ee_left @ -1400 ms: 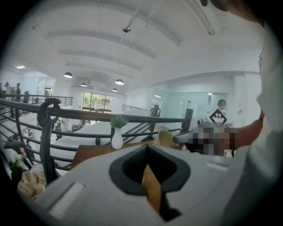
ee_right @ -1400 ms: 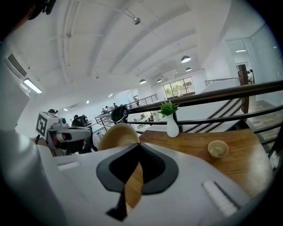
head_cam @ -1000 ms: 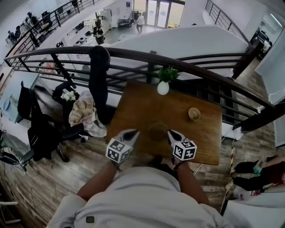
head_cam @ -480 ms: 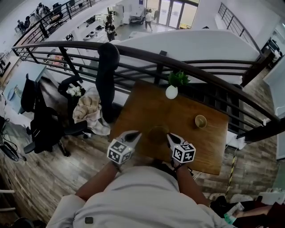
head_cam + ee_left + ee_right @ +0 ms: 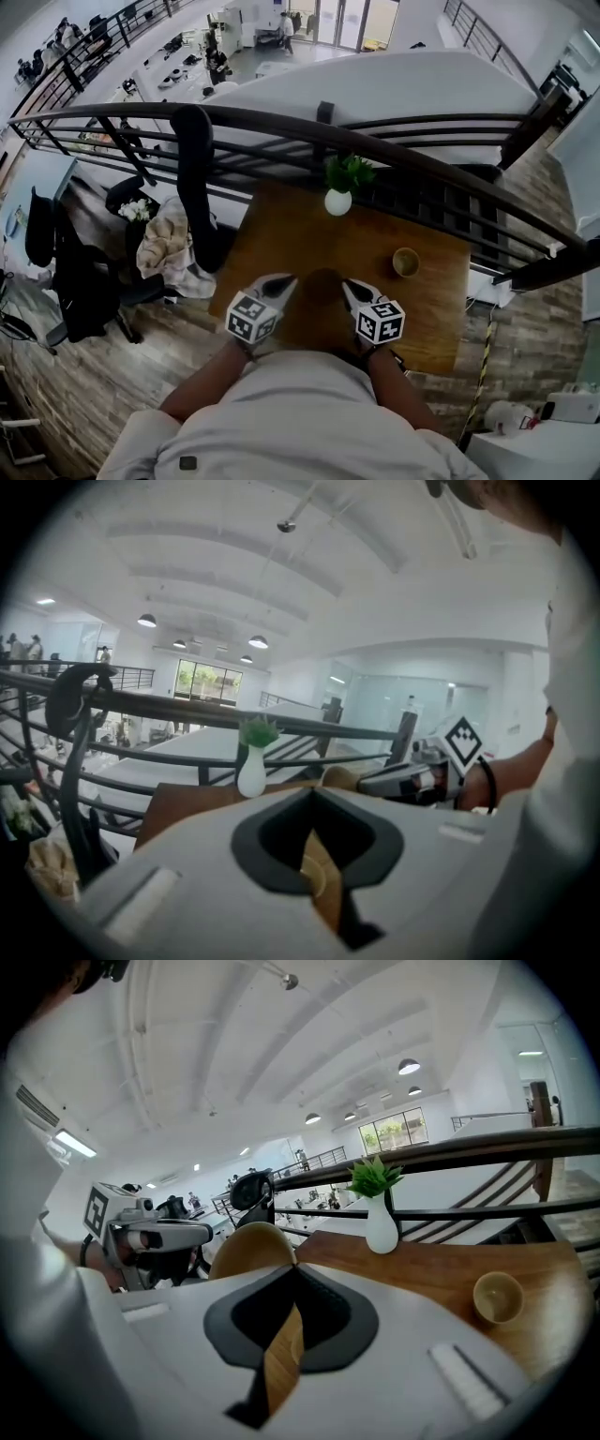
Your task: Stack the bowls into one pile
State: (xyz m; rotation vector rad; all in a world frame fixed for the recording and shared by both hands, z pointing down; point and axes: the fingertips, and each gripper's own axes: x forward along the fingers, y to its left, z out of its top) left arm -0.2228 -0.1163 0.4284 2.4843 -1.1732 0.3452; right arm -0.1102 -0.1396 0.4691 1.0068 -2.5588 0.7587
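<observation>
Centrally, the large bowl (image 5: 322, 281) is flanked by the left gripper (image 5: 286, 279) and right gripper (image 5: 345, 282), each with jaws drawn almost together on a wood-coloured sliver; a grip on its rim cannot be confirmed. The small bowl (image 5: 405, 262) lies empty, well apart rightward, and a sprig is held in the vase (image 5: 337, 201) at the far edge of the table (image 5: 281, 234), with bare tabletop between.

Pale grey short-sleeved shirt (image 5: 300, 422), lower centre of frame; small dark tag (image 5: 188, 462) at lower left. Left claw (image 5: 284, 281) and right claw (image 5: 349, 286): light grey bodies, black spade-shaped recess at jaw root, white cubes (image 5: 251, 317) printed with black square markers. Dark band (image 5: 485, 782) at right wrist.
</observation>
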